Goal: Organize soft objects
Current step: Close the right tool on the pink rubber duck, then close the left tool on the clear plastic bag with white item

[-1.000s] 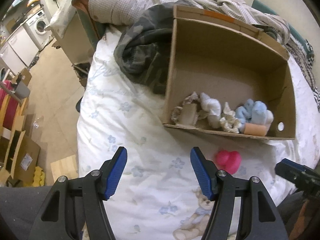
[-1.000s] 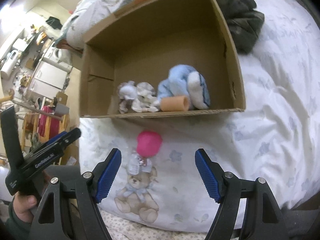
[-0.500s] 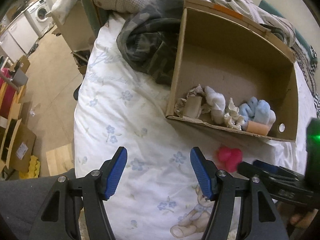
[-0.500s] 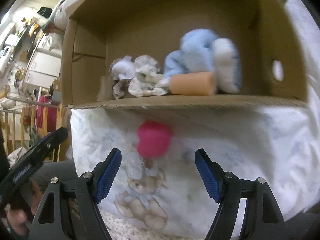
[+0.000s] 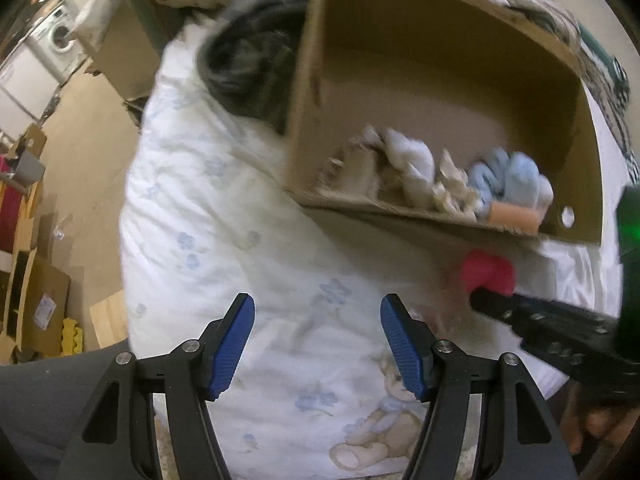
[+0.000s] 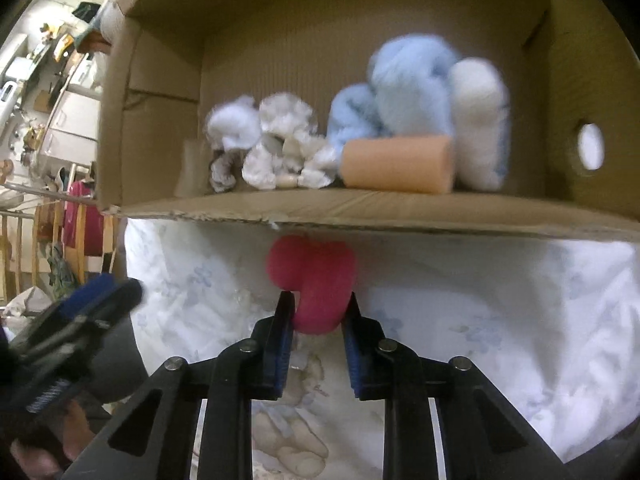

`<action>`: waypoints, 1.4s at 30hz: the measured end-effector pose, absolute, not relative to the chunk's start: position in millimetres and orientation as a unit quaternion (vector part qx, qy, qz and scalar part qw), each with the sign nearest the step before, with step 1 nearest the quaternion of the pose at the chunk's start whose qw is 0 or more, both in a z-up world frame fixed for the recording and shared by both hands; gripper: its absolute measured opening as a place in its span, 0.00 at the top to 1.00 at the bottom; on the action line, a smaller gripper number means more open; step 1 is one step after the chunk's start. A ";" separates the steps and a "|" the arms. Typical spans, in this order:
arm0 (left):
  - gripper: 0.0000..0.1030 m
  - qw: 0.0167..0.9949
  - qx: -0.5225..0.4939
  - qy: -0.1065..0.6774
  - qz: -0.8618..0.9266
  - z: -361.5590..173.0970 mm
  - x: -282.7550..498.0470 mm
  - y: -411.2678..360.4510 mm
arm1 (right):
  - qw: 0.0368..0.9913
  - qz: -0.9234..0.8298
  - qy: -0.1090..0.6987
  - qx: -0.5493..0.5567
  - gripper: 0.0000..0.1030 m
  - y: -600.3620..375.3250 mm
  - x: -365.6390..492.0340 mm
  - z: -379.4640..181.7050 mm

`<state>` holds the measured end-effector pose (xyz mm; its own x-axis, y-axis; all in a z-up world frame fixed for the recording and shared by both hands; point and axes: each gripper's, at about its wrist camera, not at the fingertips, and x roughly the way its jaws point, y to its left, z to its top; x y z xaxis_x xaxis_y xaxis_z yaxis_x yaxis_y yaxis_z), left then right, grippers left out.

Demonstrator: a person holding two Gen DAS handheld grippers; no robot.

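My right gripper point(image 6: 316, 314) has just closed on the pink heart-shaped foam toy point(image 6: 314, 276) lying just before the brown cardboard box point(image 6: 360, 212); my left gripper point(image 5: 318, 344) hangs open, empty, nearby.

Cardboard box point(image 6: 360, 212) wall beyond jaws

Pink heart-shaped sponge point(image 6: 316, 280) on bedsheet just in front of cardboard box point(image 6: 360, 212). Box brown. Inside box, along front wall: peach foam roll point(image 6: 396, 164); behind it, light blue plush point(image 6: 404, 88) with white part beside it; left of roll, white-grey fluffy pieces point(image 6: 272, 148). Bedsheet point(image 5: 224, 216) white, pale blue flower print, beige teddy bear motif point(image 5: 380, 432) with blue bow. Left of box, dark grey-green blanket point(image 5: 252, 64). Gripper pads point(image 5: 236, 344) blue, frames black.
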<state>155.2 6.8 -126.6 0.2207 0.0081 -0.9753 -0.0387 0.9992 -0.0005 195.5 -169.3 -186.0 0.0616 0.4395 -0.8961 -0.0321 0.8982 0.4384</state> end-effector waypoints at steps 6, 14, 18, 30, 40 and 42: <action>0.39 0.747 0.013 0.663 -0.044 -157.3 152.3 -38.3 | 0.728 0.139 0.650 0.167 0.76 -205.7 178.5 -167.4; 0.39 0.706 0.061 0.701 -0.079 -202.8 151.1 -78.4 | 0.731 0.103 0.647 0.191 0.76 -239.6 169.1 -162.0; 0.39 0.713 0.073 0.692 -0.082 -202.5 152.3 -81.4 | 0.731 0.107 0.648 0.184 0.76 -231.6 168.2 -162.2; 0.76 0.728 0.064 0.679 -0.071 -194.9 158.9 -73.4 | 0.729 0.115 0.653 0.170 0.76 -223.8 173.9 -168.4; 0.76 0.739 0.064 0.670 -0.033 -187.4 160.2 -53.3 | 0.732 0.120 0.652 0.159 0.76 -218.5 170.9 -167.3; 0.76 0.741 0.063 0.668 -0.027 -185.3 159.6 -45.3 | 0.733 0.121 0.651 0.155 0.76 -216.7 170.4 -166.9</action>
